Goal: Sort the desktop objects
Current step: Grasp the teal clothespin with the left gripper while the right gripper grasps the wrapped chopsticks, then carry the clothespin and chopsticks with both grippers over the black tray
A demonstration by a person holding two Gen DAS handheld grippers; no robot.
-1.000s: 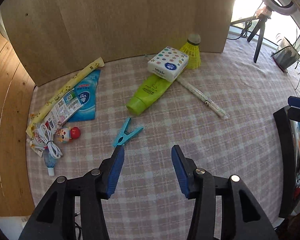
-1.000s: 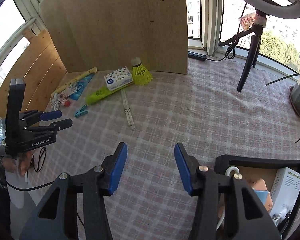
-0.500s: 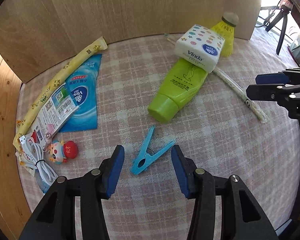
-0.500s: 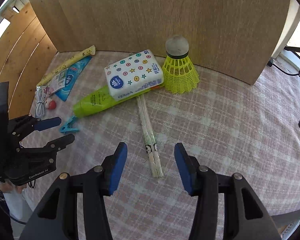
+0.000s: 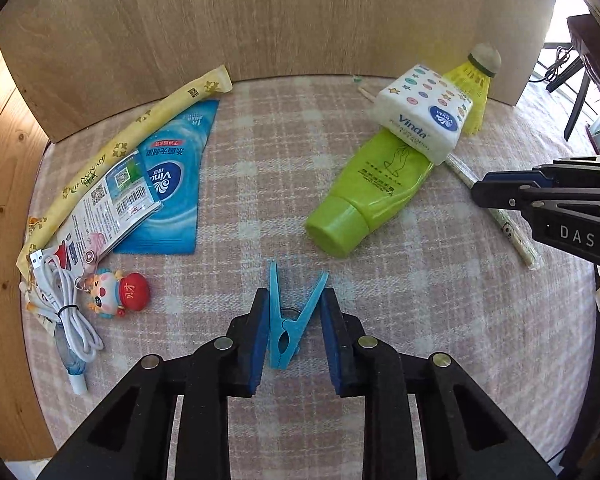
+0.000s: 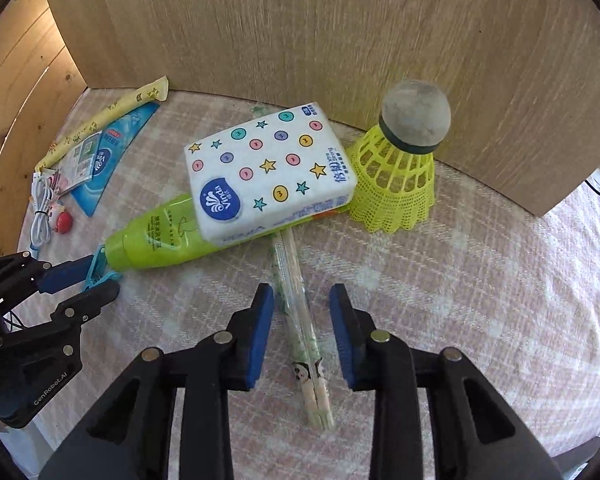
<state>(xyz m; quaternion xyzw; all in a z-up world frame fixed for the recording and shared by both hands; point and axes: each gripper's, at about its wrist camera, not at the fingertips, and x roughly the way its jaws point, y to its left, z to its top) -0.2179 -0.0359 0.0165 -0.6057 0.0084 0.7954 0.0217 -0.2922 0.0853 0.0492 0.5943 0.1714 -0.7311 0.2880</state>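
- The blue clothespin [image 5: 290, 316] lies flat on the checked cloth of the desk [image 5: 260, 184], between the two blue pads of the left tool [image 5: 295, 336]; the jaws are closing, the left pad touches the pin's side, and the right pad stands close to its spread leg, contact there unclear.
- The wrapped chopsticks [image 6: 302, 320] lie on the cloth between the pads of the right tool [image 6: 302, 334], whose jaws are closing with a gap left on both sides.
- Just beyond the clothespin a green tube [image 5: 374, 192] lies with its cap toward the pin; a tissue pack [image 6: 268, 172] rests on the tube's far end.
- A yellow shuttlecock [image 6: 400, 172] stands beside the pack, near the wooden board [image 6: 300, 20] along the desk's far edge.
- Toward the desk's left edge lie a blue sachet [image 5: 172, 196], a long yellow packet [image 5: 132, 140], a white cable [image 5: 66, 312] and a small figurine [image 5: 118, 292].
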